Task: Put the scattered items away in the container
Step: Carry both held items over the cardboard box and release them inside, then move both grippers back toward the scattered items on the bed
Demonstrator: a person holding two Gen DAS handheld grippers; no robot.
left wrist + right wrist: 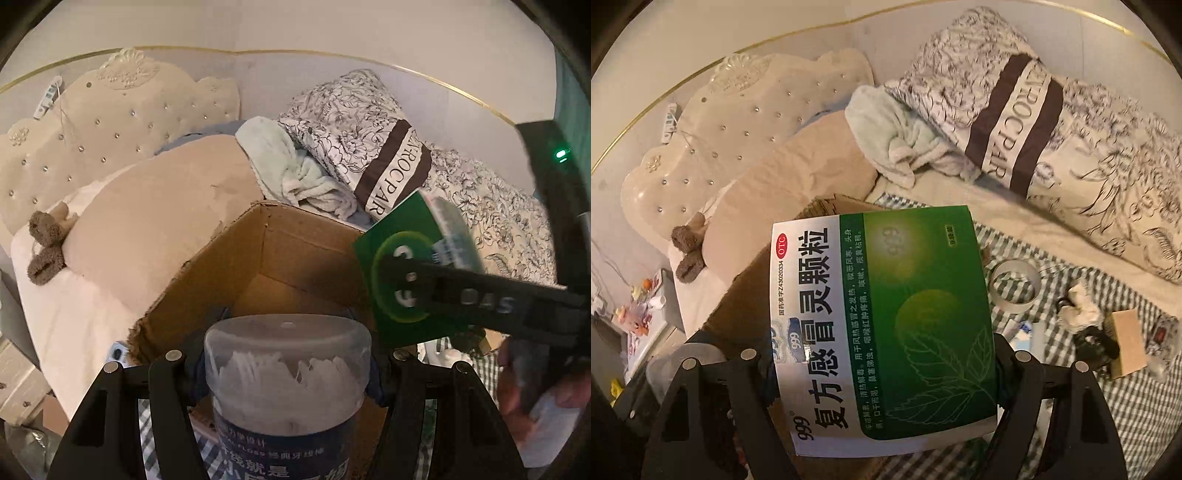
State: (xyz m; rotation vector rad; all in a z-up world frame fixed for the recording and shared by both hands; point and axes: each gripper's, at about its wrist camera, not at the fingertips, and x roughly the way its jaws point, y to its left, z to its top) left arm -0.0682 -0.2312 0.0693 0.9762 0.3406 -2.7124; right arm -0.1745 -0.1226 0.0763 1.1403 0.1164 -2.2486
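Both grippers matte black w/ round silver screw heads on finger arms; right gripper [406, 284] has green LED, grey lettering.

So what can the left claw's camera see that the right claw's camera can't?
Only the left view shows the floss jar up close in the left claw, and the inside of the cardboard box.

Only the right view shows the tape roll, a crumpled tissue and the checked cloth.

Both show the green medicine box, held by the right claw, plus the headboard, flowery quilt and mint towel.
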